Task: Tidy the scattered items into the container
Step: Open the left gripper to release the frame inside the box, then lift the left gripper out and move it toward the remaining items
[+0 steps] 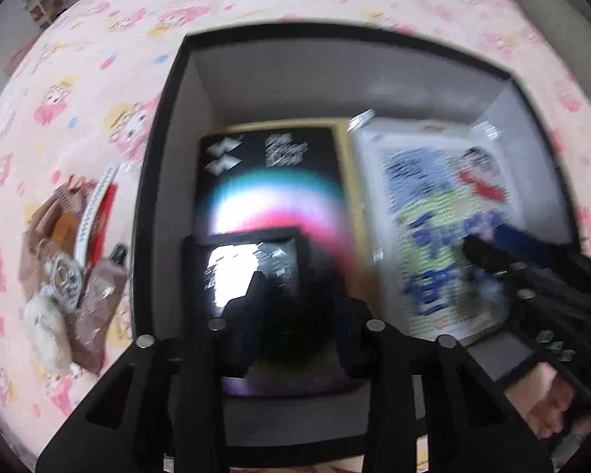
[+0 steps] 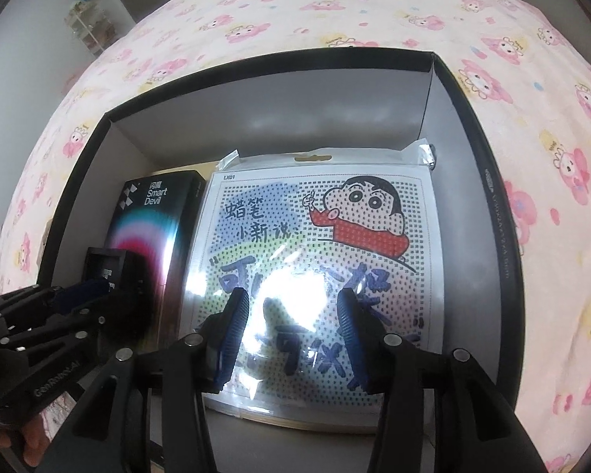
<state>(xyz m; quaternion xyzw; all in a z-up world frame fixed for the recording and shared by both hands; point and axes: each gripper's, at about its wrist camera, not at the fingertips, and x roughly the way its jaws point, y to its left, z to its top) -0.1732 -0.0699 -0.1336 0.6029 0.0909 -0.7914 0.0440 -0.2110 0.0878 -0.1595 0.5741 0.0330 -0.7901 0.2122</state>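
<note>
A black box (image 1: 165, 126) (image 2: 488, 197) with grey inner walls stands on the pink bedspread. Inside lie a black "Smart Devil" carton (image 1: 272, 165) (image 2: 153, 213), a small black frame-like case (image 1: 252, 260) (image 2: 106, 266) and a bagged cartoon dot sheet (image 1: 441, 197) (image 2: 319, 244). My left gripper (image 1: 299, 299) (image 2: 98, 291) hangs over the box's left half, and a dark, fuzzy-edged round thing (image 1: 295, 327) (image 2: 142, 287) fills the gap between its fingers. My right gripper (image 2: 291, 315) (image 1: 488, 252) hovers over the cartoon sheet, open, with nothing between its blue pads.
Left of the box on the bedspread lies a loose pile (image 1: 71, 260): a brown pouch, a white comb-like strip, a ring trinket and a white plush. A hand (image 1: 551, 406) holds the right gripper. A shelf (image 2: 86, 23) stands by the far wall.
</note>
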